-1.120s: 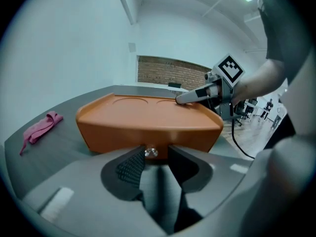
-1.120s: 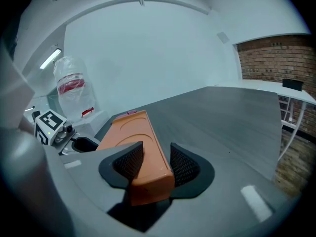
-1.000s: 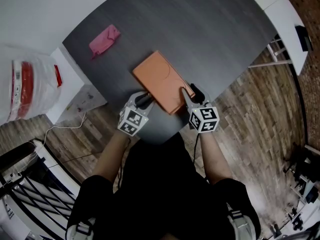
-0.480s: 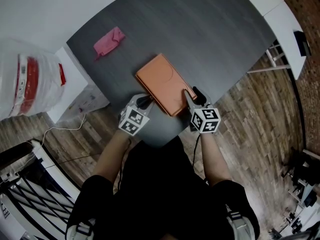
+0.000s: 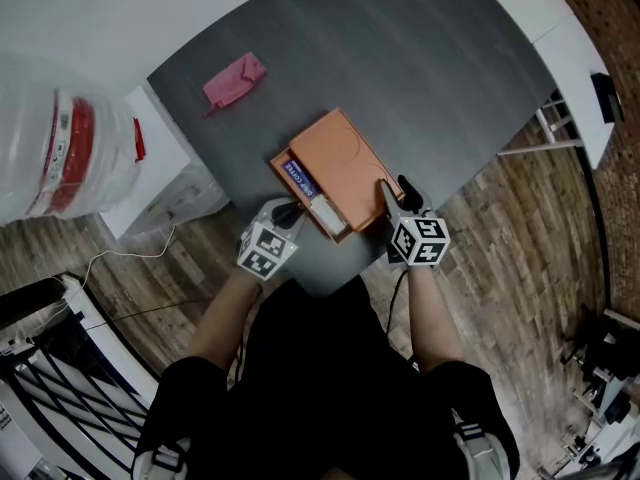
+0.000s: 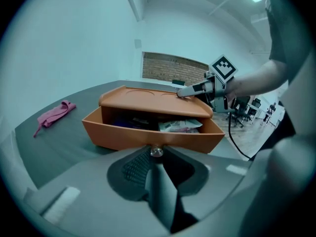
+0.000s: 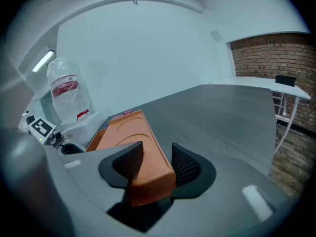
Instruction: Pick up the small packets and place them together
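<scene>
Your left gripper (image 6: 156, 157) had just been closing and was clenched on the knob (image 6: 156, 151) of the open drawer (image 6: 148, 136), where the packets (image 6: 180, 126) lay. Your right gripper (image 7: 154, 163) clamped one end of the box (image 7: 126, 132) on the tabletop (image 5: 430, 68). A pink cloth (image 5: 235, 80) lay well apart.

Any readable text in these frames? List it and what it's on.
"COFFEE": on the blue packet in the orange box's open drawer; the word before it is too small to read.
White packet beside it: print blurred.
Red label on the clear bag: unreadable.
</scene>
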`<state>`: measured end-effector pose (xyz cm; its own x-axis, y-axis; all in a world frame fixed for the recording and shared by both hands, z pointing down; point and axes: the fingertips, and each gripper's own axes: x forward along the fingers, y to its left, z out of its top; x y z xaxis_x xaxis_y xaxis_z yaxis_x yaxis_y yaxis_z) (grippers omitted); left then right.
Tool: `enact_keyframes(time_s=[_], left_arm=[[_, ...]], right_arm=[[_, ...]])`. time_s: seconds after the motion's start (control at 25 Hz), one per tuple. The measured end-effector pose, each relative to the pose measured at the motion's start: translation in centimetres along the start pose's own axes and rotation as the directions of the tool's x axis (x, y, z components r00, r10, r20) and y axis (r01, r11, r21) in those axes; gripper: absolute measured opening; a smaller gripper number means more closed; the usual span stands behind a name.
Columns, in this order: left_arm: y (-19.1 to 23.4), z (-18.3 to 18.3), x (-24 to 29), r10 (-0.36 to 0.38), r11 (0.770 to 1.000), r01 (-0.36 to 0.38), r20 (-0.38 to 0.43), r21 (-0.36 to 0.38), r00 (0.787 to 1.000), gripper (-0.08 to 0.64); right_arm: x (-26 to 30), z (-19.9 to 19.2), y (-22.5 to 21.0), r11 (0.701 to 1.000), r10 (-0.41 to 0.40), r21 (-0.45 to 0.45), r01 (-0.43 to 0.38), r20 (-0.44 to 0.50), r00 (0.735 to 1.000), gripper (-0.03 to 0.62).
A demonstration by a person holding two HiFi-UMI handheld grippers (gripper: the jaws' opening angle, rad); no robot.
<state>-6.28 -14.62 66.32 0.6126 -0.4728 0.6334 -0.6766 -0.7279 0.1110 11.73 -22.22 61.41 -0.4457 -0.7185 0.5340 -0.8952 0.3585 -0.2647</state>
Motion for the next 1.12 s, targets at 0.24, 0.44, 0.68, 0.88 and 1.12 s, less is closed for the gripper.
enact_keyframes(time_s=[0.24,0.44,0.68,0.88,1.12], left_arm=[[0.1,-1.4,-1.2,0.007,1.0,-0.007,-0.012,-0.02,1.0,0.074],[0.2,-2.6,-1.8,0.014,1.0,-0.014,-0.022,-0.026,1.0,0.074],[0.3,-3.7,-3.6,0.015,0.999,-0.016,-0.04,-0.037,0.999,0.074],[0.5,-4.7,-4.7,0.022,0.998,-0.024,-0.029,-0.051,0.999,0.074],[0.6,-4.7,-4.5,0.03,0.997,-0.032,-0.024,-0.067,0.999,0.074]], right_arm=[[0.2,-0.1,-0.4,1.0,-0.011,0.01,0.011,0.004,1.0,0.183],[0.3,0.1,-0.6,1.0,-0.027,0.012,0.027,0.006,1.0,0.183],[0.4,0.0,-0.5,0.999,-0.048,0.02,0.048,0.011,0.999,0.183],[0.5,0.0,-0.3,0.998,-0.058,0.017,0.057,0.021,0.998,0.183],[0.6,-0.1,-0.4,0.997,-0.068,0.025,0.068,0.018,0.998,0.183]])
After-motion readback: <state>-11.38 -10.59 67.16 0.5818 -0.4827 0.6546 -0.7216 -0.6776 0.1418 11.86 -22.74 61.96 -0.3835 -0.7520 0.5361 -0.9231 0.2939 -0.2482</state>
